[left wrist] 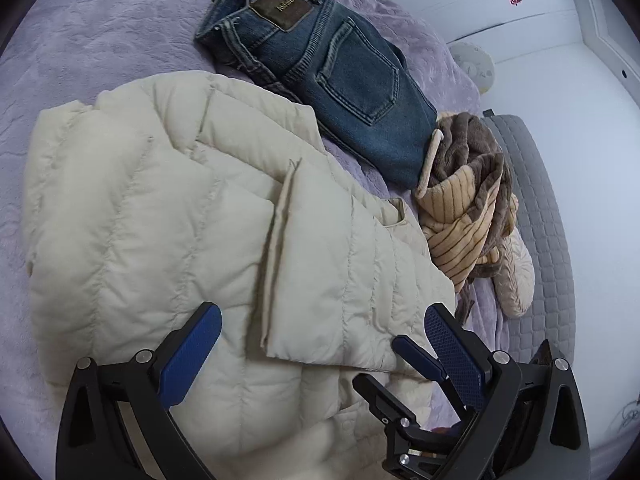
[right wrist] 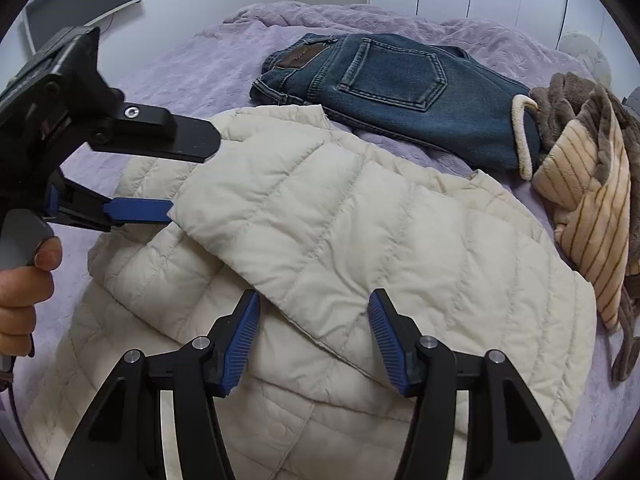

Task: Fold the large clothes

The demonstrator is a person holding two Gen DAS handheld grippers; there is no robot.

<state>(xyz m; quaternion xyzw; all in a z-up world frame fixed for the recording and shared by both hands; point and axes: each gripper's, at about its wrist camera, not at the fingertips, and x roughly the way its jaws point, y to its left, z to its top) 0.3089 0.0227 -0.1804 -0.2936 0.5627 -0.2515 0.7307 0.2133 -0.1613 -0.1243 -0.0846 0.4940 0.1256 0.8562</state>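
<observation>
Hidden and cropped parts

The cream jacket (right wrist: pixel 340 240) runs off the right-wrist view's lower edge; the jeans (right wrist: pixel 400 92) have their legs' end tucked under the striped plush garment (right wrist: pixel 588 200).

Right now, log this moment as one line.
scene: cream puffer jacket half-folded on purple bed cover | folded jeans beyond | left gripper open | right gripper open above jacket, holding nothing

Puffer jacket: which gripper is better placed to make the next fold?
Left, probably. The left gripper already has the folded-over sleeve's end between its open fingers, so it could close and carry it. The right gripper hangs open above the cream puffer jacket, gripping nothing.
</observation>
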